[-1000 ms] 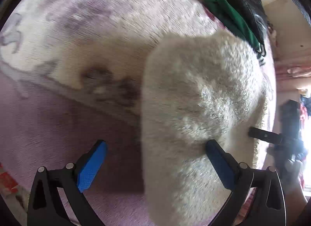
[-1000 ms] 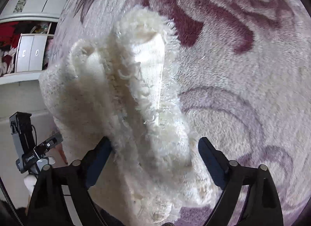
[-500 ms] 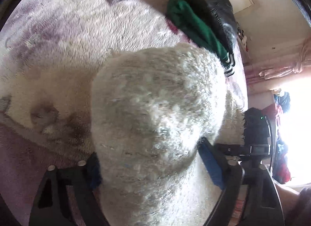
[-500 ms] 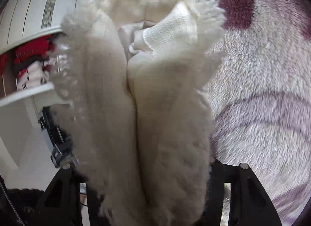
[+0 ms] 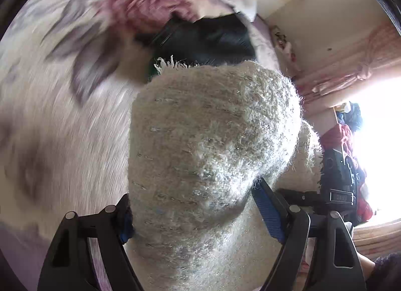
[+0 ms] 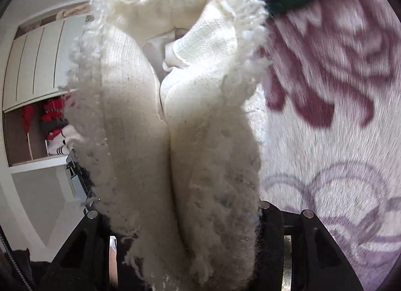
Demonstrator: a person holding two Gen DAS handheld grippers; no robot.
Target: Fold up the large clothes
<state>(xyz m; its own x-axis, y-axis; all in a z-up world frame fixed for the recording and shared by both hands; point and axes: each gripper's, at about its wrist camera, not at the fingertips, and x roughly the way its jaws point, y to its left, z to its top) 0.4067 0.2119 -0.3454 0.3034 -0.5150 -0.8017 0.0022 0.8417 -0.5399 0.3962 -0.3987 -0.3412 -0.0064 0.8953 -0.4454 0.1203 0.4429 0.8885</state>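
Between two tongs, one fleece garment point(image 5: 213, 155)

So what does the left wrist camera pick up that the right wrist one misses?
Only the left wrist view shows the bright window, the pink curtain, a black garment and the other hand-held gripper. Only the right wrist view shows the white cupboard, shelved red things, and the fluffy white garment's knitted inside. Both show that garment clamped in their own hand-held gripper, whose jaws have just been closing on it, over the purple floral blanket.
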